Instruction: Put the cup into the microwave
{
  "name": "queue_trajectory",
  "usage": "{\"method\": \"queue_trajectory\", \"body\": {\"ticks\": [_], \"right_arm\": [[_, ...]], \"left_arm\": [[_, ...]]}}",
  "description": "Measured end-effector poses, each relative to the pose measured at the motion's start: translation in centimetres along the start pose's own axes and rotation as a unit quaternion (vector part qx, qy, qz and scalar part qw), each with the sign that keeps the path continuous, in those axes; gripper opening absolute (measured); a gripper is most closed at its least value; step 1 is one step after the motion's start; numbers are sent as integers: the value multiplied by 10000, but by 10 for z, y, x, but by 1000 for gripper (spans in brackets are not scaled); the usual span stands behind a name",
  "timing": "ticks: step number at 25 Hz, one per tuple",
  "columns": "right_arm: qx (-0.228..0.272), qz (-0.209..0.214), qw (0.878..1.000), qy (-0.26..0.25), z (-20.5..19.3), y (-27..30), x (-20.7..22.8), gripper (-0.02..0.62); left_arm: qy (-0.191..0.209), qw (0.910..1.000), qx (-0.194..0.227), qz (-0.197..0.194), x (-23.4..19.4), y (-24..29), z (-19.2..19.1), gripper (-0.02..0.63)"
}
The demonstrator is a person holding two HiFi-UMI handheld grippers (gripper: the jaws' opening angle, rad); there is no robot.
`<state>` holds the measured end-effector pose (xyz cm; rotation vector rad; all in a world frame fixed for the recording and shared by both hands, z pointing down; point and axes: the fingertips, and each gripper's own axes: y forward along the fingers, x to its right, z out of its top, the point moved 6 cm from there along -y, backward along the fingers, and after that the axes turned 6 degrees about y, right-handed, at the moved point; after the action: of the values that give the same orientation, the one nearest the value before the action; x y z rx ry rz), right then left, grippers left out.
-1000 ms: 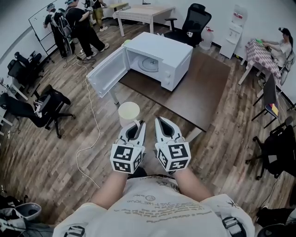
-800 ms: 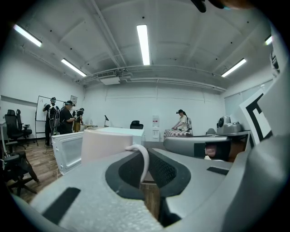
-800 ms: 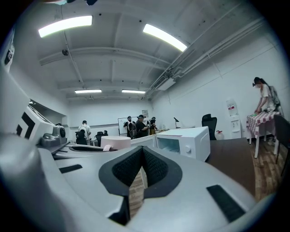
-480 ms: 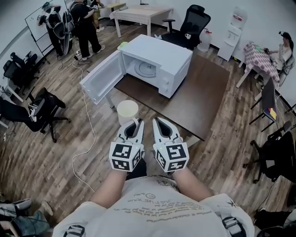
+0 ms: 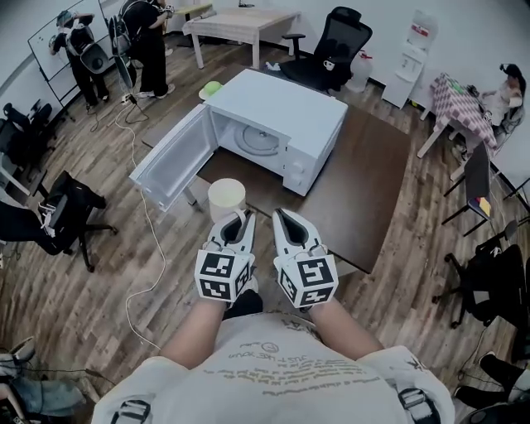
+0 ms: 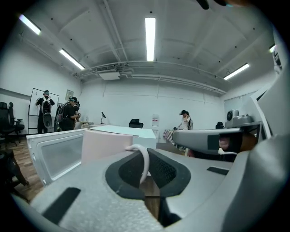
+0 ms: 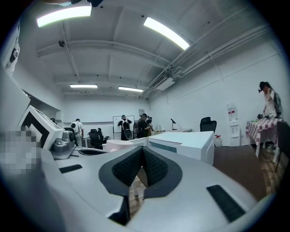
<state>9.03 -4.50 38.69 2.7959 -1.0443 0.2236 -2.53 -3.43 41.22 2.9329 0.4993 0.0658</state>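
A cream cup (image 5: 226, 199) hangs in front of me over the near left edge of the dark table (image 5: 368, 178). My left gripper (image 5: 238, 220) is shut on the cup's thin handle (image 6: 144, 159), which shows white between the black pads in the left gripper view. The cup's body (image 6: 106, 144) sits just beyond the jaws. The white microwave (image 5: 281, 124) stands on the table ahead, its door (image 5: 170, 157) swung wide open to the left and the turntable (image 5: 252, 139) visible inside. My right gripper (image 5: 284, 218) is beside the left, shut and empty (image 7: 142, 164).
Office chairs (image 5: 62, 215) and a cable (image 5: 149, 248) lie on the wood floor to the left. People (image 5: 145, 37) stand at the far left. A second table (image 5: 240, 23) and a black chair (image 5: 331, 50) are behind the microwave. A checked table (image 5: 460, 103) is at right.
The microwave and table have come nearer and lower in the head view as I moved forward. Both grippers keep their pose, and the cup stays in the left one.
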Motion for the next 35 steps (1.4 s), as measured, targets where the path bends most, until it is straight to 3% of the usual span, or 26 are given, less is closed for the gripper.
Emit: {"method": "queue_trajectory", "body": {"ticks": [17, 21, 26, 35], "right_arm": [[41, -566, 9984, -9, 20, 161, 36, 14], [-20, -751, 9972, 16, 17, 180, 41, 14], [-196, -864, 9961, 23, 10, 193, 46, 14], [-392, -929, 9949, -8, 3, 207, 52, 14]], "left_arm": [[62, 9943, 200, -1042, -124, 135, -3, 28], [248, 9895, 269, -1400, -137, 155, -16, 26], [104, 9880, 265, -1518, -147, 176, -34, 26], [240, 9856, 327, -1642, -156, 205, -60, 26]]}}
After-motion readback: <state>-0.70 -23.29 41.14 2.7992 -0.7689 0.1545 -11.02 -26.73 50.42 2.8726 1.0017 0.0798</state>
